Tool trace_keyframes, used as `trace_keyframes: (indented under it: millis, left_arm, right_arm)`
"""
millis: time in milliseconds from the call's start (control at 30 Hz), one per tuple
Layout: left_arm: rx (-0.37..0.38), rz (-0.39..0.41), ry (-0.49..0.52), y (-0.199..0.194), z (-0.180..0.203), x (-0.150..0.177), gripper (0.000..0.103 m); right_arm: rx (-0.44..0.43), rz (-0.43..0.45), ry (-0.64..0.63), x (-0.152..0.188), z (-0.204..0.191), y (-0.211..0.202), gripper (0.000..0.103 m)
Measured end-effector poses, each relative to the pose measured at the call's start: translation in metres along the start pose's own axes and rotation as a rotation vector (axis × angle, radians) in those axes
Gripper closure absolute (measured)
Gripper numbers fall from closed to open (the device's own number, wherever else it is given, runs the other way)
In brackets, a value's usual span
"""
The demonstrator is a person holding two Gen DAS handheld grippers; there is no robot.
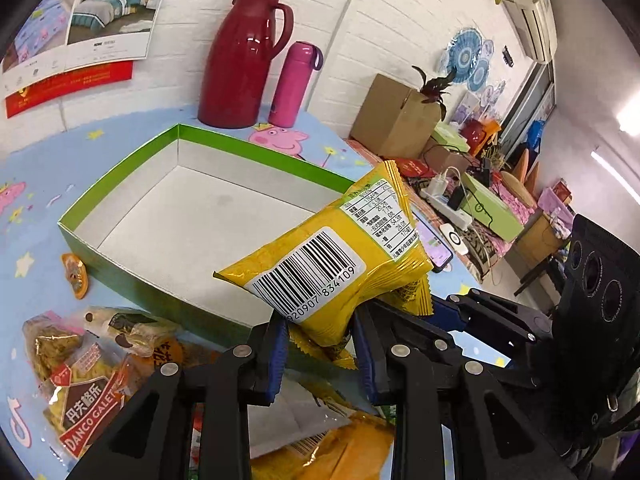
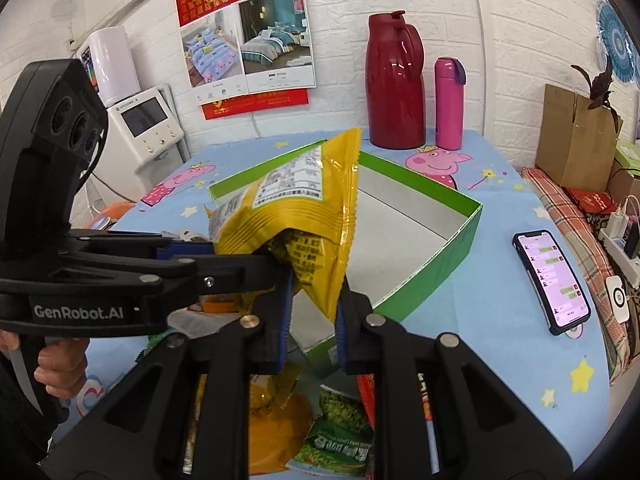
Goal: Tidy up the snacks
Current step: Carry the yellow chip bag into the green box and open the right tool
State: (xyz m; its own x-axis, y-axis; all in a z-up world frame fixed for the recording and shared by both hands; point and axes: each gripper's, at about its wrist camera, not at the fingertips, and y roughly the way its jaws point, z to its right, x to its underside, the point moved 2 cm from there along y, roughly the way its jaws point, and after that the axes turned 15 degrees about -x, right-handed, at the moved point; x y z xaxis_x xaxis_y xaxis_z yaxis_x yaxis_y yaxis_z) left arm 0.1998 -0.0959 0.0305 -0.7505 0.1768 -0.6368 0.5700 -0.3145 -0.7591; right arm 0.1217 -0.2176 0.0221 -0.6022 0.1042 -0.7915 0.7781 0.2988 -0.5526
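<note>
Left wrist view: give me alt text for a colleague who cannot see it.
The left gripper is shut on a yellow snack packet, barcode side up, held above the near edge of an open green box that looks empty. More snack packets lie on the blue cartoon tablecloth in front; a red jug and pink bottle stand behind.

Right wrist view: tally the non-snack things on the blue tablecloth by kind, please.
Jug: 1
Pink flask: 1
Green box: 1
Phone: 1
Total: 4
</note>
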Motion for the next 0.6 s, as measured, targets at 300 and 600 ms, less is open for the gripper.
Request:
trace_keyframes:
  millis: [300, 600]
  left_arm:
    - [-0.12, 0.084, -0.105, -0.003, -0.025, 0.003, 0.012]
    - [-0.19, 0.115, -0.081, -0.051, -0.022, 0.016, 0.012]
  right_arm:
    - [0.093, 0.015, -0.084, 0.008, 0.006, -0.003, 0.02]
    - [0.05, 0.066, -0.07, 0.006, -0.022, -0.046, 0.015]
